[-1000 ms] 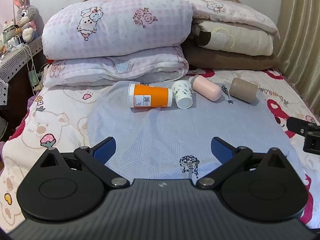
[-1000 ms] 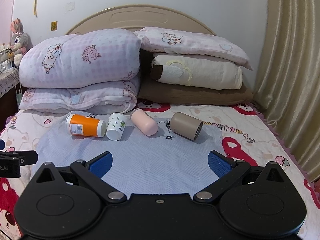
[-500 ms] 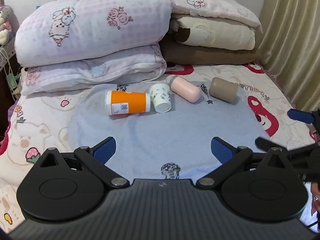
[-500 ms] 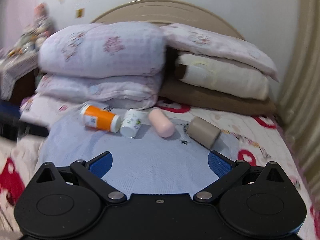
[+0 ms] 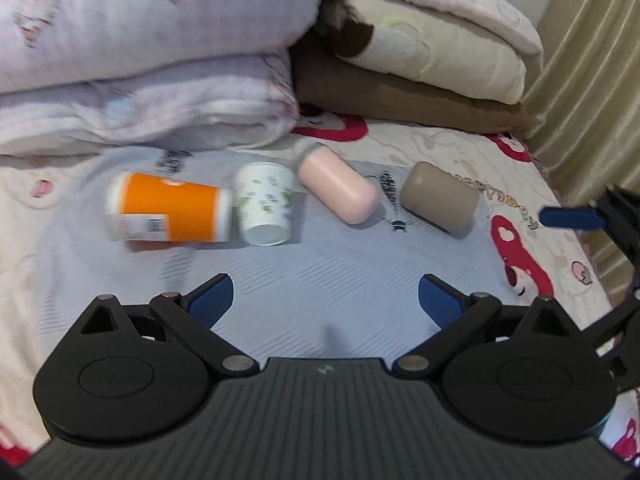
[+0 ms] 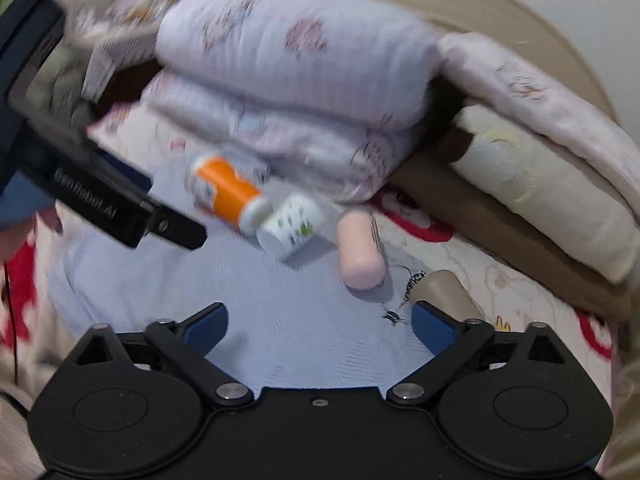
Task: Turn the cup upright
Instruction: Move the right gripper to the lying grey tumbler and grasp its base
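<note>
Several cups lie on their sides on a light blue mat [image 5: 320, 280] on the bed: an orange cup [image 5: 168, 212], a white patterned cup [image 5: 266, 208], a pink cup [image 5: 340, 190] and a tan cup [image 5: 438, 198]. The right wrist view shows the orange cup [image 6: 224, 192], white cup [image 6: 294, 226], pink cup [image 6: 358, 254] and tan cup [image 6: 444, 294] too. My left gripper [image 5: 324, 304] is open and empty, short of the cups. My right gripper [image 6: 320, 326] is open and empty, its right finger just in front of the tan cup.
Stacked pillows and folded quilts [image 5: 160, 52] stand behind the cups, brown and cream ones [image 5: 420, 64] to the right. A curtain [image 5: 592, 80] hangs at the right. The other gripper's body [image 6: 80, 184] crosses the left of the right wrist view.
Both grippers have moved forward toward the cups. The right gripper has swung right and closer to the tan cup. The cups have not moved.
</note>
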Tool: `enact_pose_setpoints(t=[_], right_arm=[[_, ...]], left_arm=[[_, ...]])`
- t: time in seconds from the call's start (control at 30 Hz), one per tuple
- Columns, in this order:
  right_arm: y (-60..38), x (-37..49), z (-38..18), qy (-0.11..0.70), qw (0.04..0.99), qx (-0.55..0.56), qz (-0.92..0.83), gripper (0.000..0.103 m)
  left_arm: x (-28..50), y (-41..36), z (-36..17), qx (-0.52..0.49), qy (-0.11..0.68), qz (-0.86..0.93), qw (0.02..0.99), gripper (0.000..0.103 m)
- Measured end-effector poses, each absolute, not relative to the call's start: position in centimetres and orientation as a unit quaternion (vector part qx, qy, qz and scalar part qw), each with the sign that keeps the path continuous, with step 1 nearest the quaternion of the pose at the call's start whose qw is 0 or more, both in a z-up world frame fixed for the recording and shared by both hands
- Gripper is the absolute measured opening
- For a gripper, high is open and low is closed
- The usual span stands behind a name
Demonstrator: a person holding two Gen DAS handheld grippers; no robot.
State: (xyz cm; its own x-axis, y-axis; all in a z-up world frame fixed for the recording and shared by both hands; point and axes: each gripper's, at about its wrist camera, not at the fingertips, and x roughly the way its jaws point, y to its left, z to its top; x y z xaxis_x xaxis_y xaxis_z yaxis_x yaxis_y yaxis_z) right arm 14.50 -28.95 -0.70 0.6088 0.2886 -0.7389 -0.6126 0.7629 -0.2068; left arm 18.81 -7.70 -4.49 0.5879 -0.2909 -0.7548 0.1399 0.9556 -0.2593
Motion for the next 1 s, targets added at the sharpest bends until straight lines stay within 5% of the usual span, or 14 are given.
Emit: enact_pose_setpoints(t=[0.3,1.0], right_arm=[[-30.9,23.4,-3.2,0.407,0.787,-0.348,0.307,0.098],[-32.0,33.5,-10.6,0.423,0.754,-0.383,0.325,0.089]], left_arm=[[25.0,-12.5,-9.4,-0.115,0.45,-0.14,0.875,0.1],[31.2,-13.0,-13.2,-0.176,0.457,-0.144,0.86,0.1]])
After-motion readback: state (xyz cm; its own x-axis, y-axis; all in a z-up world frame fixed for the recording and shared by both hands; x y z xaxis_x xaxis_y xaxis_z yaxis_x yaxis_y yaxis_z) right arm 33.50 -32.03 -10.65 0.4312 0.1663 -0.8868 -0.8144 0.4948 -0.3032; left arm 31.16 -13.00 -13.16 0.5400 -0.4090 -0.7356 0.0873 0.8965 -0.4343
